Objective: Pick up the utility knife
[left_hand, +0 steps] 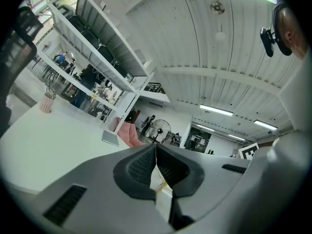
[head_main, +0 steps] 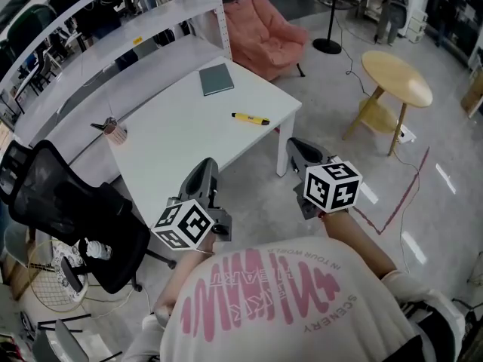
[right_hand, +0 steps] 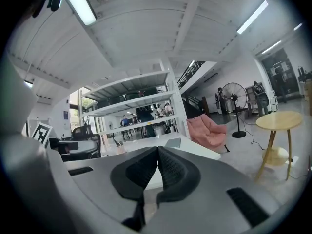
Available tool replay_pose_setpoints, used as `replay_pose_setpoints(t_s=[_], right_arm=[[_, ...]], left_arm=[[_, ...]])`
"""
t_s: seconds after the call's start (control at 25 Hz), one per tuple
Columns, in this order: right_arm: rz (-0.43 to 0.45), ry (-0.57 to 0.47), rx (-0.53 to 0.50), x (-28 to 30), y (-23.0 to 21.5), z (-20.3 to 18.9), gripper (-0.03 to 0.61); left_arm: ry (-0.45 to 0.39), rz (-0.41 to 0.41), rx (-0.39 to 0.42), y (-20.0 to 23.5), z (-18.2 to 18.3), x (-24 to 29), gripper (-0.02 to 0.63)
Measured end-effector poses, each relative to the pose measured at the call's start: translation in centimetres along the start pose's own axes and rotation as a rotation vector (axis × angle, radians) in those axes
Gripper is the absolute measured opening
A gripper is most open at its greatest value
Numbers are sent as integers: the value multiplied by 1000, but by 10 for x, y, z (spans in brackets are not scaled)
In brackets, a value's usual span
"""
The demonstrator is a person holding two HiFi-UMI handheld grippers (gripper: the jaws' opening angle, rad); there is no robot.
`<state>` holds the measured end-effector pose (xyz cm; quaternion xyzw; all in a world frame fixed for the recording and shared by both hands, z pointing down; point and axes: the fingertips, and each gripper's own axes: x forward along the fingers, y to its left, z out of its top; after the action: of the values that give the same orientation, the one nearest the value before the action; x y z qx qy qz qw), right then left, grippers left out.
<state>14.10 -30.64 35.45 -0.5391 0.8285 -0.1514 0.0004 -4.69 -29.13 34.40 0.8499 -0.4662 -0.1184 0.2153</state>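
1. Far left: black office chair [head_main: 68, 202] beside the white counter [head_main: 181, 138], with a small cup [head_main: 115, 131] near the counter's left edge.
2. Left hand-held gripper [head_main: 207, 169] at the counter's near edge, jaws pressed together, nothing between them.
3. Grey notebook [head_main: 216, 79] lying flat toward the counter's far side.
4. Yellow utility knife [head_main: 250, 118] lying flat near the counter's right edge, well apart from both hand-held grippers, untouched.
5. Right hand-held gripper [head_main: 299, 148] just off the counter's near right corner, jaws likewise pressed together and empty.
6. Far right: round wooden table [head_main: 396, 78] on the floor, no part of the job.
7. Judged barely begun: knife not yet reached. Left to do: close in on it, spread the jaws, pinch the handle, lift. Right hand-held gripper probably better placed, being nearer.
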Motion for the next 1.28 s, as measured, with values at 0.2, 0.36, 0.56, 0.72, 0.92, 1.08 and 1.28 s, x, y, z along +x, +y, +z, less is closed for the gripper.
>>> replay_pose_setpoints(t_s=[0.2, 0.36, 0.56, 0.72, 0.92, 1.08, 1.28], right_arm=[[24, 31, 11, 18, -13, -11, 16], [34, 64, 32, 33, -19, -22, 15], [54, 86, 48, 59, -24, -31, 17], [64, 89, 84, 86, -34, -33, 17], [98, 108, 127, 120, -49, -38, 17], [103, 156, 176, 162, -68, -45, 17], [113, 258, 191, 209, -86, -66, 17]], left_arm=[[11, 9, -6, 5, -9, 20, 25], [45, 34, -24, 16, -17, 26, 25], [64, 58, -40, 36, -18, 37, 25], [72, 68, -51, 54, -20, 50, 25], [87, 88, -89, 79, -26, 72, 25], [100, 104, -111, 108, -24, 95, 25], [114, 129, -153, 140, -26, 122, 25]])
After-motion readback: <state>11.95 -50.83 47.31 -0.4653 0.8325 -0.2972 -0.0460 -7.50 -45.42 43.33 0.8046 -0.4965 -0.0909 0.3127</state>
